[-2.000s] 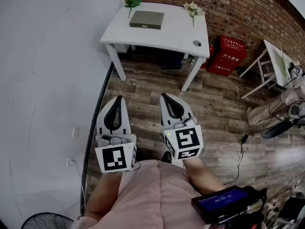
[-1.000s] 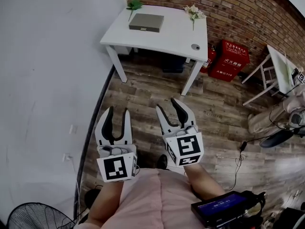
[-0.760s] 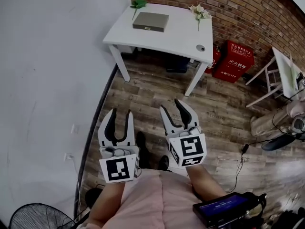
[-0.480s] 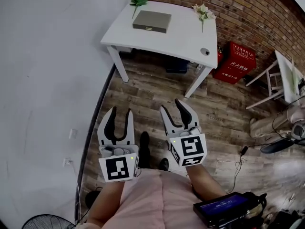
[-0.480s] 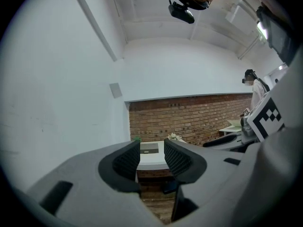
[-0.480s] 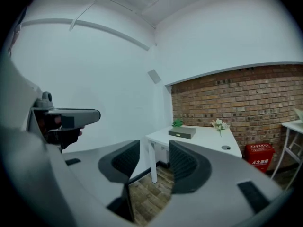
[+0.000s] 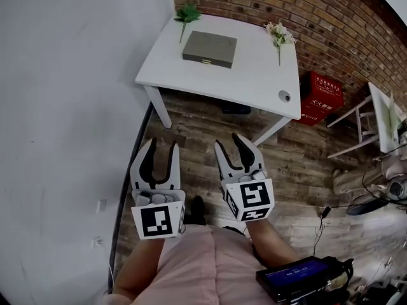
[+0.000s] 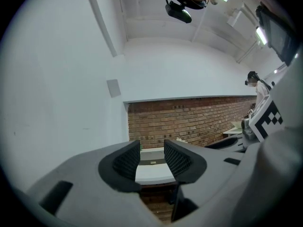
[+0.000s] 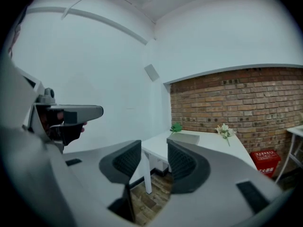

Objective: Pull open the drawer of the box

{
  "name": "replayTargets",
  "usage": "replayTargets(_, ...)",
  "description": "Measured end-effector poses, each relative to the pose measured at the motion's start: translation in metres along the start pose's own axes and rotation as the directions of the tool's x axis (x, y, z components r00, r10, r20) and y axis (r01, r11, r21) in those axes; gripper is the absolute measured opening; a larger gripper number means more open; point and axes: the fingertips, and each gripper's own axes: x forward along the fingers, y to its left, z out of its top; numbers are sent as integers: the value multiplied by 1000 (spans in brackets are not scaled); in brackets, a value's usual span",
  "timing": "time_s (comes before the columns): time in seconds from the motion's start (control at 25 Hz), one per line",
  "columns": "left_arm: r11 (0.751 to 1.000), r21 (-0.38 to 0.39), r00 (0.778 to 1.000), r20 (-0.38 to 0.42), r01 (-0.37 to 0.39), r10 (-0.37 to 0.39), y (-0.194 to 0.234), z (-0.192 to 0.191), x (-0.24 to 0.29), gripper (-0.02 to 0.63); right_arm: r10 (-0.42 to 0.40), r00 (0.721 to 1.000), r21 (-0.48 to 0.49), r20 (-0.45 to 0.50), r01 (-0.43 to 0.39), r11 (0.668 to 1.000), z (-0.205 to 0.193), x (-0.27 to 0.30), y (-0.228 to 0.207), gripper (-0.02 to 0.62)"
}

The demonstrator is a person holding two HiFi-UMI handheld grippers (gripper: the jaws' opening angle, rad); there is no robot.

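A flat grey box [image 7: 210,49] with a drawer front facing me lies on the white table [image 7: 254,75] against the brick wall. It also shows as the box [image 8: 152,162] between the left jaws and as the box [image 9: 191,137] beyond the right jaws. My left gripper [image 7: 161,146] and right gripper [image 7: 230,143] hover side by side over the wooden floor, well short of the table. The left gripper [image 8: 151,152] is open and empty. On the right gripper [image 9: 154,160] the jaws are closing, still apart, with nothing between them.
A green plant [image 7: 187,13], white flowers [image 7: 278,33] and a small round object [image 7: 284,95] share the table. Red boxes [image 7: 324,91] stand by the brick wall, a white frame [image 7: 375,107] at right, a white wall [image 7: 63,107] at left. Cables [image 7: 321,215] lie on the floor.
Both grippers, shut two seconds ago, now stand open. The table and box have grown larger and slid lower in the head view as I came closer.
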Motion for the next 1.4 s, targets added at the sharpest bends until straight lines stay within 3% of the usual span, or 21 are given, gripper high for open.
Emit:
replayTargets(0.28, 999, -39, 999, 43, 28, -27, 28, 12, 41, 164, -31, 999, -28, 22, 31, 999, 20, 42, -3, 169)
replayTargets(0.44, 999, -10, 998, 42, 44, -44, 32, 3, 56, 163, -40, 999, -26, 19, 40, 999, 23, 55, -8, 169)
replayTargets(0.76, 995, -27, 994, -32, 99, -100, 23, -23, 96, 163, -72, 997, 20, -24, 72, 997, 5, 83, -34, 169)
replayTargets(1.12, 992, -41, 989, -88, 116, -119, 25, -42, 185, 163, -71, 995, 50, -68, 74, 996, -4, 157, -89, 167)
replayTargets(1.4, 995, 13, 991, -91, 95, -94, 33, -41, 255, 161, -50, 995, 67, -84, 56, 996, 3, 216, -142, 163)
